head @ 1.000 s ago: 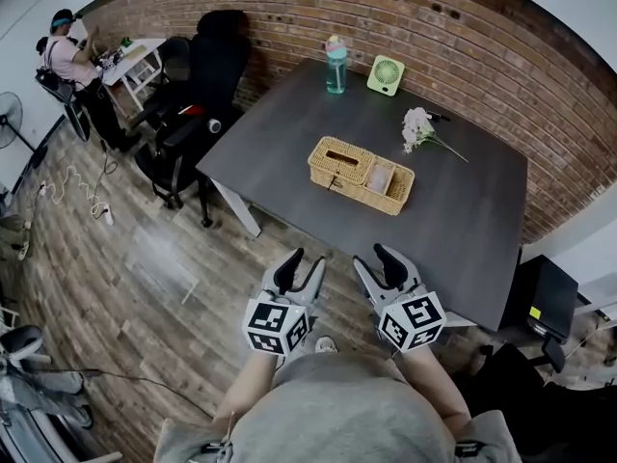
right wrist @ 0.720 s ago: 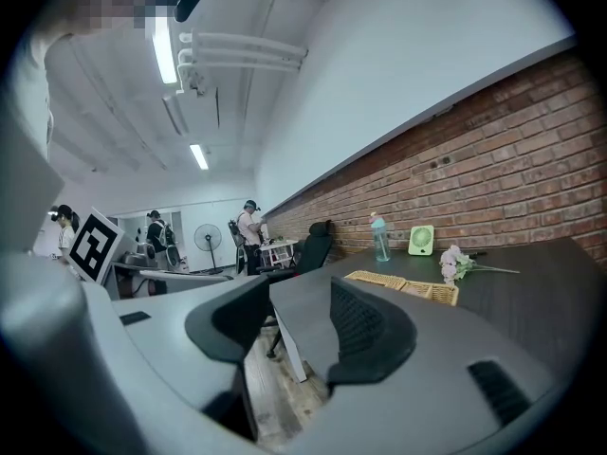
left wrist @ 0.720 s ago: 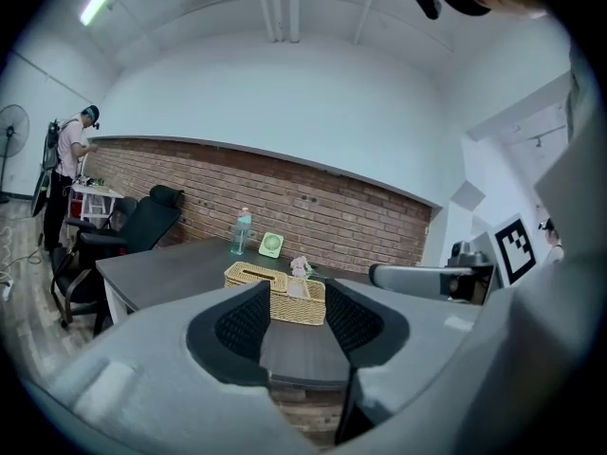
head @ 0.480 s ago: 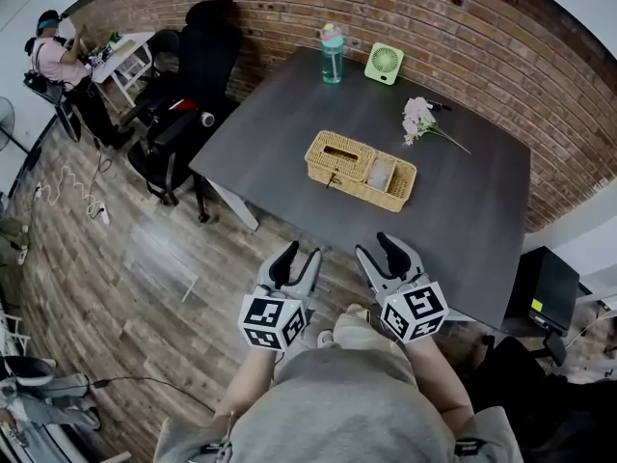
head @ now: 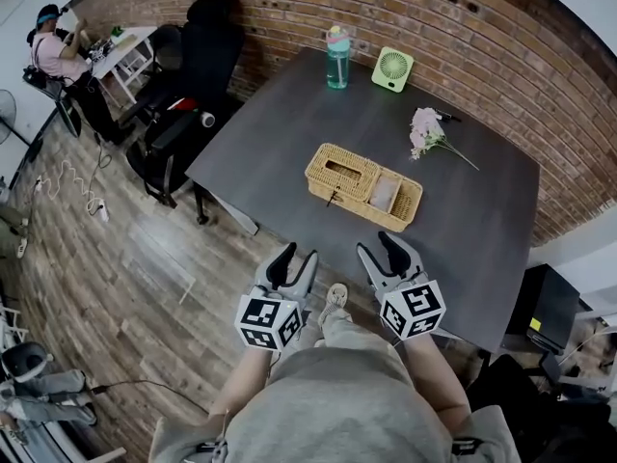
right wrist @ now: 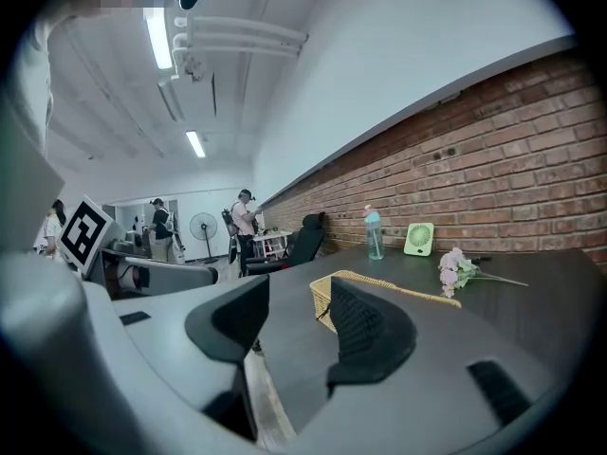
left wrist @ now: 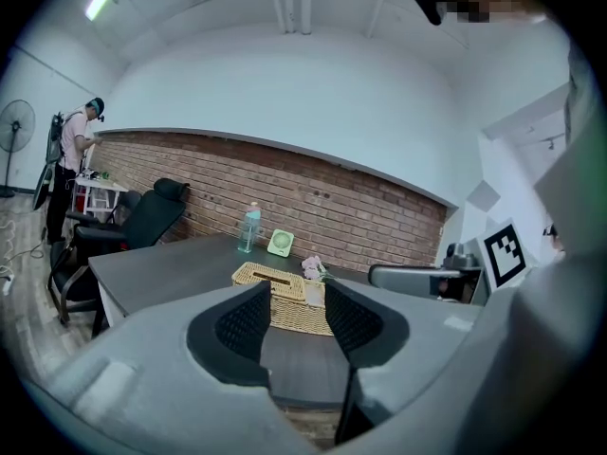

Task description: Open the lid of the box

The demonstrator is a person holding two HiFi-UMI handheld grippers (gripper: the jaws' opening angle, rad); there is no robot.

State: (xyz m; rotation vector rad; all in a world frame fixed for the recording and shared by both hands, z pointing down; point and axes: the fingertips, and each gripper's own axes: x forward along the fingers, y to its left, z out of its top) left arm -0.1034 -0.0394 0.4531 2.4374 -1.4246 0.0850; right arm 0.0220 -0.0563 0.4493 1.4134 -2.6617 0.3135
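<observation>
The left tongs (head: 298, 256) and right tongs (head: 377, 247) are hovering released, empty, off the worktop's (head: 289, 133) near edge. The wicker box (head: 363, 180) mid-worktop is looking light, stiff; the lid's (head: 342, 165) front rim likely suits gripping.

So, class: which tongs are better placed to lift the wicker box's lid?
Probably left: the open left tongs line up with the lid, while the right tongs sit opposite the uncovered compartment.
</observation>
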